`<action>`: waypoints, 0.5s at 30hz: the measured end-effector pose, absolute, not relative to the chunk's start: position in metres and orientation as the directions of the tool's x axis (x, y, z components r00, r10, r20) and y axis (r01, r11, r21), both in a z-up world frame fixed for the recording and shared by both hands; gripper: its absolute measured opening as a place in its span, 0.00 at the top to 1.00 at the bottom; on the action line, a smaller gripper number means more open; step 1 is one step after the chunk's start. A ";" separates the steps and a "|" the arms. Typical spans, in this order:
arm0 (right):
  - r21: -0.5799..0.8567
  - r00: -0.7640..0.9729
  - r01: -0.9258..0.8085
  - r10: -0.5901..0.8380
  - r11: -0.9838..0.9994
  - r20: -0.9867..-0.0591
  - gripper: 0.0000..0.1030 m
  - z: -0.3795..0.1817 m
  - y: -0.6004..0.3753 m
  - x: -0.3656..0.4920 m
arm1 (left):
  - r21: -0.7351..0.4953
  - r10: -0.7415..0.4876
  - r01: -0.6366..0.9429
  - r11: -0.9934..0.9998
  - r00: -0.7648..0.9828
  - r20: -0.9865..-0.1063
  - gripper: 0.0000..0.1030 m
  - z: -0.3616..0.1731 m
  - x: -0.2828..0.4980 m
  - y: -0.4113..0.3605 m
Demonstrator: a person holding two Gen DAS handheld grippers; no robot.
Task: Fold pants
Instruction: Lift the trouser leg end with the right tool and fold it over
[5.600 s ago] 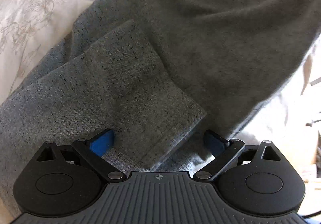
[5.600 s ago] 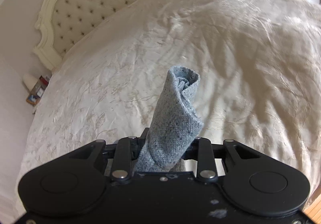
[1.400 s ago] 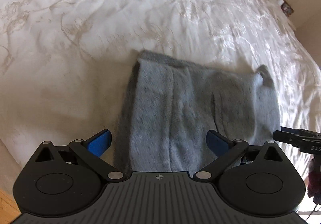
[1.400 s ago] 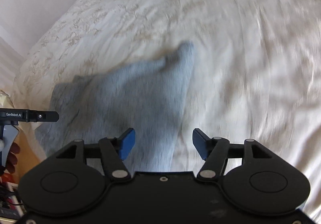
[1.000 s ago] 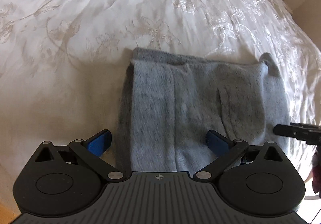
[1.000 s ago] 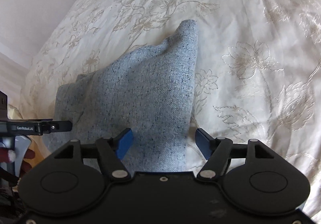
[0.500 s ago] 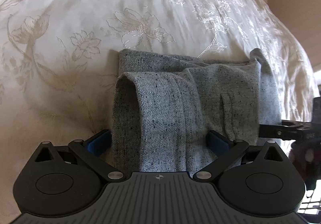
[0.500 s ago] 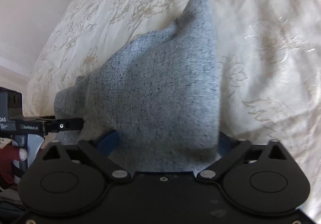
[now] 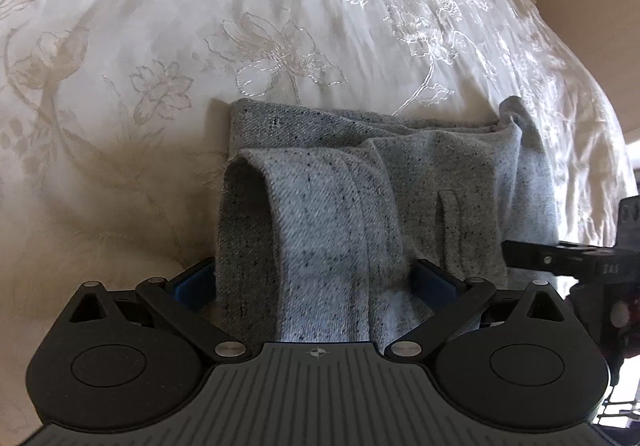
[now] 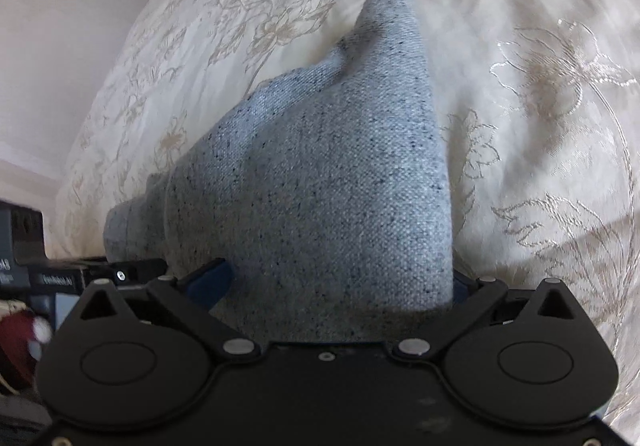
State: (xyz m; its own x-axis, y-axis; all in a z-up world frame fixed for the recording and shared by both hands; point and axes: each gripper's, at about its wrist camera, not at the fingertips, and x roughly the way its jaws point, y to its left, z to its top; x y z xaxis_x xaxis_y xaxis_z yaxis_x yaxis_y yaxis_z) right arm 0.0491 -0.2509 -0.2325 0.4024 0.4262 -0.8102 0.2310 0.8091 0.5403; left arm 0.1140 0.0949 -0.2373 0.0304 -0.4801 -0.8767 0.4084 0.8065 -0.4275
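My left tool [image 9: 316,286] stands released, its blue pads wide apart, with the near edge of the folded grey pants [image 9: 360,214] lying between them. My right tool [image 10: 340,284] is likewise released; fabric fills the gap between its spread fingers and hides most of the right pad. The pants [image 10: 320,182] lie as a folded bundle on the bed [image 9: 160,26], over a cream bedspread embroidered with flowers. A rolled fold rises at the bundle's left side in the left view; a peaked corner points away in the right view. Each view shows the opposite tool at the bundle's edge: right tool [image 9: 560,258], left tool [image 10: 80,274].
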 end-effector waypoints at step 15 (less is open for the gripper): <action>0.446 0.386 0.021 0.404 0.895 -0.829 0.82 -0.174 -0.247 0.067 | -0.439 -0.513 0.340 0.832 0.170 -0.841 0.62 -0.215 0.089 0.082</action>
